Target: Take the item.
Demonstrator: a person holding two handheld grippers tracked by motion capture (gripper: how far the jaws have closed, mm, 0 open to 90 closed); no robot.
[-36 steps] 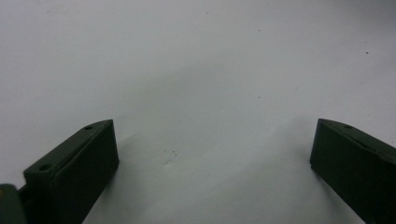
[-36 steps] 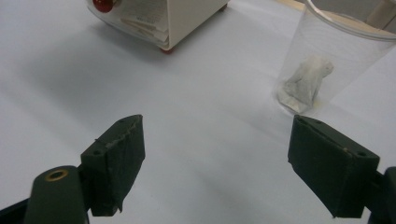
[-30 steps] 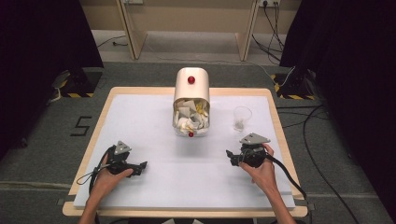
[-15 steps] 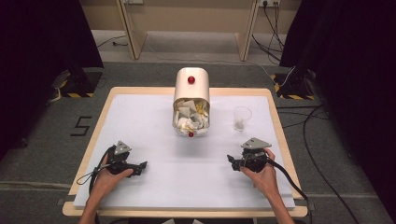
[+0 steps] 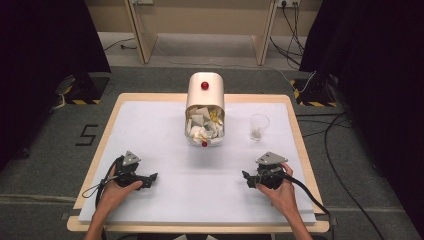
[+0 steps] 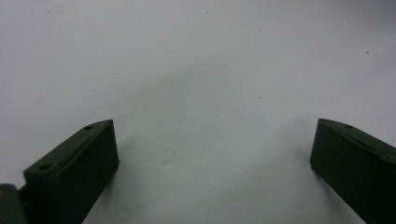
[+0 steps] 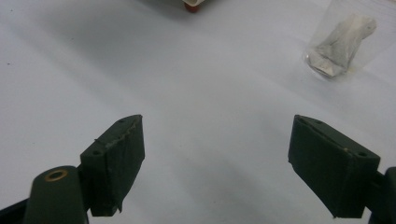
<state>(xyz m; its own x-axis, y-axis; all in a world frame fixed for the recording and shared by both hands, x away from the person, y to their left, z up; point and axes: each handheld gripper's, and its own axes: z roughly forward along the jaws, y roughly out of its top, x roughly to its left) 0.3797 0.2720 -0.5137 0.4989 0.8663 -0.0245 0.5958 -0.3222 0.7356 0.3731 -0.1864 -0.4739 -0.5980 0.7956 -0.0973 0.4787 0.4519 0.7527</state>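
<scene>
Black jaws stand wide apart on the right gripper [image 5: 248,178], lower right of the frame, nothing between them. The left gripper [image 5: 152,177] gapes too, lower left. Up and right sits the clear plastic cup [image 5: 259,126], paper inside; approach level, I'd say, squeezing gently so it doesn't buckle.

Two hand-held black two-jaw grippers, left gripper [image 5: 150,178] and right gripper [image 5: 246,176], each topped by a grey three-cornered plate, trailing black cables; bare forearms, no sleeves; screw holes in jaw blocks.
</scene>
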